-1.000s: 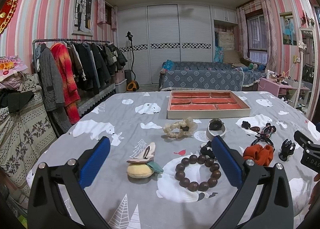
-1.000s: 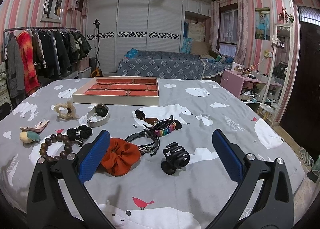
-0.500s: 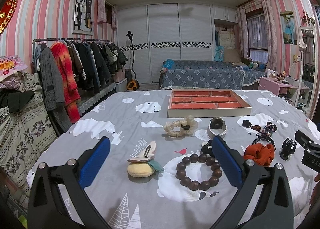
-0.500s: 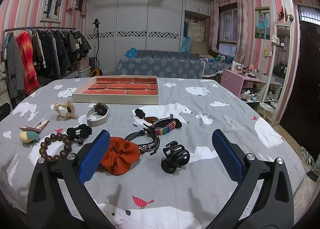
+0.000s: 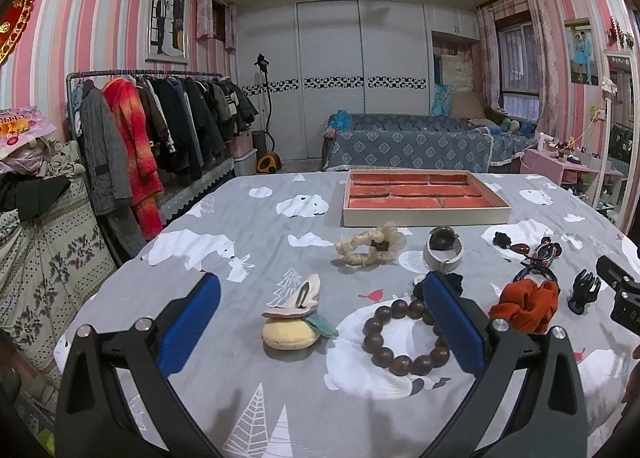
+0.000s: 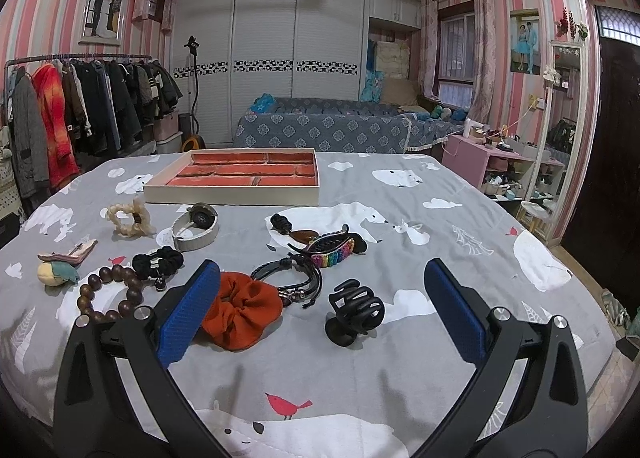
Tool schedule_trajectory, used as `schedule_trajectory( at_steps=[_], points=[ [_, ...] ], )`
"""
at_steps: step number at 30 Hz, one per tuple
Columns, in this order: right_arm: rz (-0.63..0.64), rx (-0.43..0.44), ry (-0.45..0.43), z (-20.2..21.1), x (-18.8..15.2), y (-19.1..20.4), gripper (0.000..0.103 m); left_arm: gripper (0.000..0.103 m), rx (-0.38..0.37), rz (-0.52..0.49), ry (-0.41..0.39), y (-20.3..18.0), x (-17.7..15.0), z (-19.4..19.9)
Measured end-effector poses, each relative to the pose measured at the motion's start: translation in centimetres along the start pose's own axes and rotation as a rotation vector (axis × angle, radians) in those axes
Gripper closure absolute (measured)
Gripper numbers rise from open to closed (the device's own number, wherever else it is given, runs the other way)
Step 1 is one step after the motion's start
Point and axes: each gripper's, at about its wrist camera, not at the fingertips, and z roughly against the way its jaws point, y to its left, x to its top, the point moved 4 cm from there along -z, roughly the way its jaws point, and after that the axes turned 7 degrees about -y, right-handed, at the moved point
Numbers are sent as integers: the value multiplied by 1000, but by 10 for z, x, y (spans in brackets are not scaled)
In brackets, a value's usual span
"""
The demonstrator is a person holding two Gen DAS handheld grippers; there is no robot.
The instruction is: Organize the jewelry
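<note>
Right gripper (image 6: 320,306) agape over black claw clip (image 6: 354,312), orange scrunchie (image 6: 240,308) beside.

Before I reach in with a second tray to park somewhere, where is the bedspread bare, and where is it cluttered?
Bare: the grey bear-print bedspread right of the black claw clip and rainbow-beaded clip, and the stretch left of the cream ruffled scrunchie. Crowded: between the orange-lined compartment tray and the open tongs, around the rust-orange scrunchie.
</note>
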Motion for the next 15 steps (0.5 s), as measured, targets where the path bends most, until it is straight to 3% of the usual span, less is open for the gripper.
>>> schedule_trajectory(
  at_steps=[15],
  points=[
    [-9, 29, 50, -26, -11, 16, 4, 4, -7, 10, 84, 22, -21, -29]
  ],
)
